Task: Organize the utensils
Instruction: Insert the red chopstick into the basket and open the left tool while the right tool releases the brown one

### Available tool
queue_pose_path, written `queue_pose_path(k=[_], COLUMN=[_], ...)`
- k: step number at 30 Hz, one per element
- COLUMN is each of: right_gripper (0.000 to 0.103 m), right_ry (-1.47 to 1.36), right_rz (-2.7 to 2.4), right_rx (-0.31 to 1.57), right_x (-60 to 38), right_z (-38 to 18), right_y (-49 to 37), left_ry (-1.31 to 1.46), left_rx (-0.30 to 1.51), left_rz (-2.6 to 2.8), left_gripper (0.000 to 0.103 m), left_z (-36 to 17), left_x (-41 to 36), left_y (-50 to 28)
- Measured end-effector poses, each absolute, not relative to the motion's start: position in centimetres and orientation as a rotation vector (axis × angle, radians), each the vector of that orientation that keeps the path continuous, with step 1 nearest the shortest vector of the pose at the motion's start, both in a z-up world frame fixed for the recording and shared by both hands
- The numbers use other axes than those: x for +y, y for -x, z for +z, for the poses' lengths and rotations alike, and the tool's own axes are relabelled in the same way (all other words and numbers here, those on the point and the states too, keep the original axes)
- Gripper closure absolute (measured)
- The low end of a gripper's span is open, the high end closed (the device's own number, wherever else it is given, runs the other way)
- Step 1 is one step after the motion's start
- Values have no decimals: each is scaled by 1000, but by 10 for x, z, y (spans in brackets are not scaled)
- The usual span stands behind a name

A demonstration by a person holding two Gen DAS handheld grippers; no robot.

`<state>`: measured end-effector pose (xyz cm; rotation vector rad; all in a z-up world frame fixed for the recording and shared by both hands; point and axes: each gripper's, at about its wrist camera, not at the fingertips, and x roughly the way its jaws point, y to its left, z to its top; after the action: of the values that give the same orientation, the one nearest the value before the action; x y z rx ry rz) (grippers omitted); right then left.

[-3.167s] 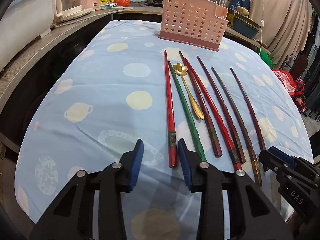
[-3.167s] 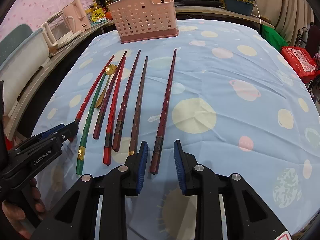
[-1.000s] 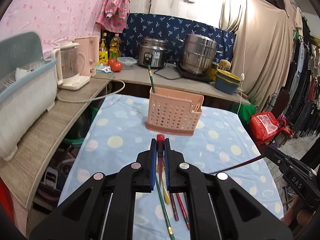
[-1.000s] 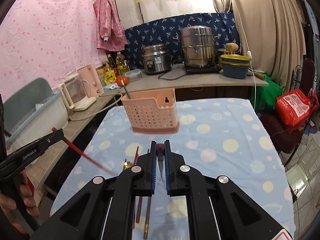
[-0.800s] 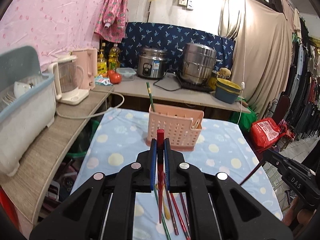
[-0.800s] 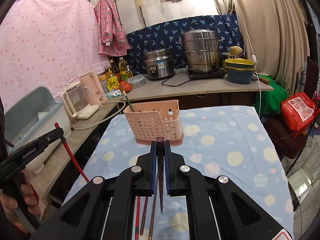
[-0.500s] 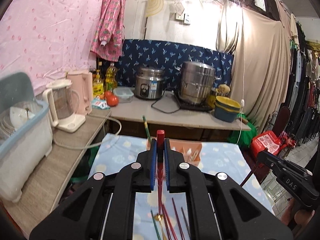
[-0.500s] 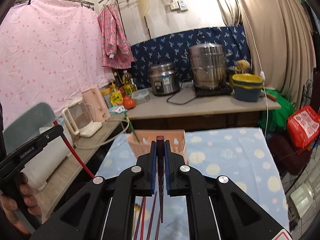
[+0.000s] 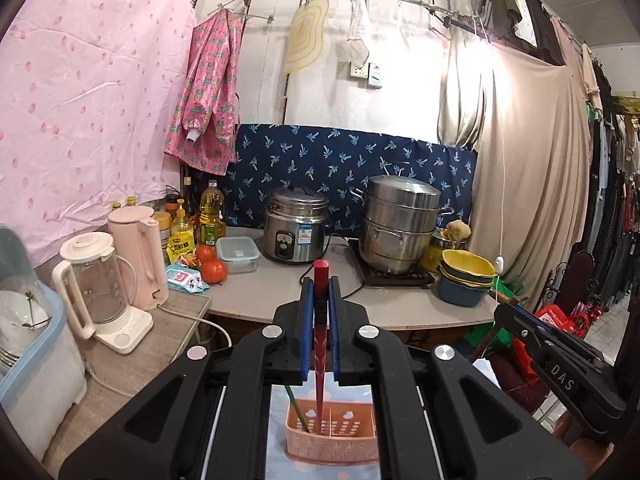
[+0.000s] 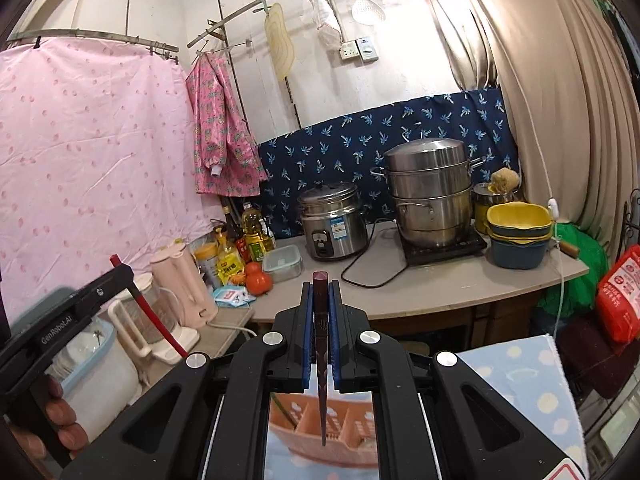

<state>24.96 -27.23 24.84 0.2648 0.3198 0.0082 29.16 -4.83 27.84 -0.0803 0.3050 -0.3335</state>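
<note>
My left gripper (image 9: 320,292) is shut on a red chopstick (image 9: 320,344) that hangs point down, its tip inside the pink slotted basket (image 9: 332,436) below. A green chopstick (image 9: 295,410) leans in the basket's left end. My right gripper (image 10: 321,296) is shut on a dark maroon chopstick (image 10: 322,364), held upright with its tip just above the basket (image 10: 332,420). The left gripper with its red chopstick (image 10: 154,320) shows at the left of the right wrist view; the right gripper's body (image 9: 560,364) shows at the right of the left wrist view.
The basket stands on a blue spotted tablecloth (image 10: 516,376). Behind it is a counter (image 9: 280,292) with a rice cooker (image 9: 298,230), a steel steamer pot (image 9: 400,228), stacked bowls (image 9: 466,280), tomatoes, oil bottles, a blender (image 9: 100,288) and a pink kettle.
Both grippers took a chopstick off the cloth, lifted and turned it point down, and moved forward over the basket. The red chopstick's tip has gone down into the basket.
</note>
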Motion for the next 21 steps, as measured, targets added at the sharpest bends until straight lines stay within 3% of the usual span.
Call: queue_pose_path(k=[16, 17, 18, 20, 21], right_gripper=[95, 90, 75, 53, 52], right_ry=[-255, -249, -240, -236, -232], right_rz=[23, 15, -4, -19, -27], right_rx=[540, 541, 537, 515, 500], right_x=[-259, -259, -259, -260, -260], right_z=[125, 122, 122, 124, 127], right_y=[-313, -310, -307, -297, -291], left_ry=[57, 52, 46, 51, 61], left_rx=[505, 508, 510, 507, 507], left_rz=[-326, -316, -305, -281, -278], left_gripper=[95, 90, 85, 63, 59], left_z=[157, 155, 153, 152, 152], left_x=[-66, -67, -67, -65, -62], left_y=[-356, -355, -354, -349, -346])
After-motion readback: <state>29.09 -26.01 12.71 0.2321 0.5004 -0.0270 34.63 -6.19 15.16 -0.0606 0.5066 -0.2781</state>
